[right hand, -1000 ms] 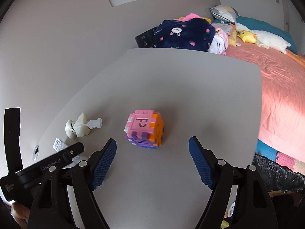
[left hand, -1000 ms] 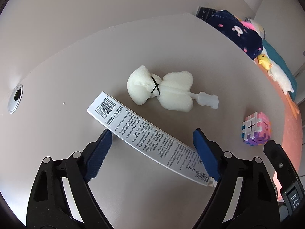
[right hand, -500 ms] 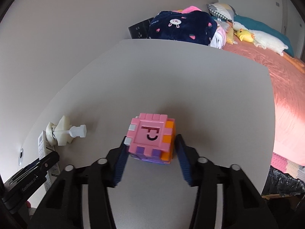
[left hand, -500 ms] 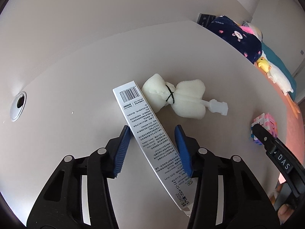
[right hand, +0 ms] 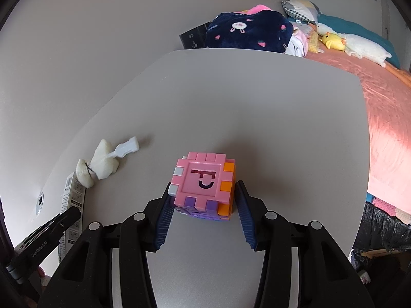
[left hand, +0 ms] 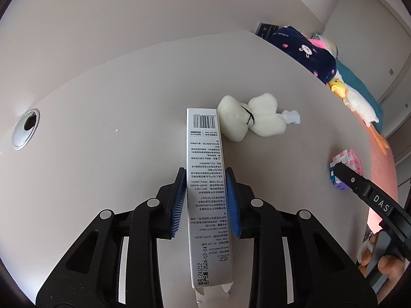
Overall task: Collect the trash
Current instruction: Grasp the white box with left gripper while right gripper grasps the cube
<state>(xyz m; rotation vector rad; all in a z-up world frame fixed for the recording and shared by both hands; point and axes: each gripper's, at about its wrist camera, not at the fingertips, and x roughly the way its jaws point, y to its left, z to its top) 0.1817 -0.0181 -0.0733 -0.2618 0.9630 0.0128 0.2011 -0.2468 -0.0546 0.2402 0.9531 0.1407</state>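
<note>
My left gripper [left hand: 205, 200] is shut on a long white cardboard box [left hand: 206, 179] with a barcode and printed text, its far end pointing away from me over the grey table [left hand: 128, 89]. A white foam piece [left hand: 246, 122] tied with a black band lies just beyond the box's far end. My right gripper [right hand: 203, 210] is shut on a pink, purple and orange puzzle cube [right hand: 203, 187], held at the table surface. The cube [left hand: 346, 164] and right gripper also show at the right of the left wrist view. The box [right hand: 72, 205] and foam [right hand: 102, 164] show at the left of the right wrist view.
A round cable hole [left hand: 25, 128] sits at the table's left. A bed with a pink sheet [right hand: 380, 102], a navy blanket [right hand: 246, 30] and plush toys lies beyond the table's right edge. A black trash bag [right hand: 380, 231] stands on the floor at the right.
My left gripper closed on the white box, which turned from lying crosswise to pointing straight ahead. My right gripper moved onto the cube and closed on it.
</note>
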